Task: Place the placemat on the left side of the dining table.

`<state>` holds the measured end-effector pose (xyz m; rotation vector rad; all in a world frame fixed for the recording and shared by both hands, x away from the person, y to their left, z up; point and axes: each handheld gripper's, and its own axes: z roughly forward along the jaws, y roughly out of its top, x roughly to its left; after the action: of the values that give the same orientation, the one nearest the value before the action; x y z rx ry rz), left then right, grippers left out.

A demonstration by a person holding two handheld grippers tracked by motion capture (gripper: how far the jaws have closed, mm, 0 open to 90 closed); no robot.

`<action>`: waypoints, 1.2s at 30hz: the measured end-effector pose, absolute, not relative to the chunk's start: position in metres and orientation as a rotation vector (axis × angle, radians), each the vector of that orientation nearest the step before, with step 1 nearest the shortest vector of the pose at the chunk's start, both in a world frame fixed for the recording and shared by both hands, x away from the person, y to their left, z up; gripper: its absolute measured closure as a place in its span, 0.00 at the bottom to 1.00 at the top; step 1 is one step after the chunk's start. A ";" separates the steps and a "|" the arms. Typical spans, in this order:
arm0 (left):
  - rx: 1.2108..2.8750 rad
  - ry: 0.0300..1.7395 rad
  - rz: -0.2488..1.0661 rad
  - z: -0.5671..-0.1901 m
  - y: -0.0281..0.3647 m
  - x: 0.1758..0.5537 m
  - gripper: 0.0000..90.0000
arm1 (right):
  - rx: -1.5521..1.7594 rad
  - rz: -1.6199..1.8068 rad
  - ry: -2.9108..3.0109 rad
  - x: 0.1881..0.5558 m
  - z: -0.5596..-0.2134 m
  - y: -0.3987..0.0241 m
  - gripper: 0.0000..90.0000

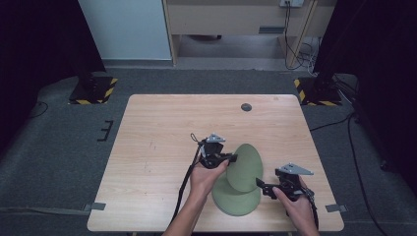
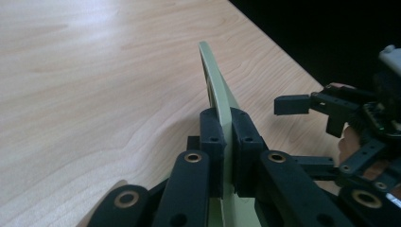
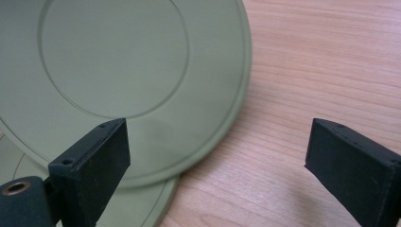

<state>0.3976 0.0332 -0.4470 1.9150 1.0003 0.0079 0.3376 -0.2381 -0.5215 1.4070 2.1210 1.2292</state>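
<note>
Two round, flat, sage-green plates sit on the near right part of the table (image 1: 162, 128). The upper plate (image 1: 246, 167) is tilted, its far edge raised and its near edge resting on the other one; its rim on the left side is pinched between the pads of the left hand-held gripper (image 2: 226, 142), and from the right gripper view its face shows a broad rim around a shallow circular well. The lower plate (image 1: 236, 201) lies flat on the wood beneath it, partly covered, nearer the table's front edge.
</note>
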 end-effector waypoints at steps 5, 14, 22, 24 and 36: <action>1.896 0.980 0.016 -0.433 0.034 0.398 0.95 | 1.420 1.223 2.099 0.338 -0.521 -0.244 0.08; 1.864 0.984 0.054 -0.418 0.047 0.401 0.95 | 1.426 1.214 2.088 0.339 -0.521 -0.246 0.09; 1.849 1.016 0.105 -0.412 0.063 0.407 0.95 | 1.431 1.203 2.074 0.340 -0.522 -0.247 0.09; 1.850 1.026 0.126 -0.411 0.068 0.409 0.95 | 1.430 1.198 2.065 0.341 -0.522 -0.248 0.08; 1.866 1.061 0.203 -0.406 0.100 0.422 0.95 | 1.512 1.127 1.988 0.347 -0.524 -0.254 0.06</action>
<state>0.4215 0.1000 -0.4056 1.8664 1.0609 0.2030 0.3470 -0.2535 -0.5244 1.5124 1.9884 1.1273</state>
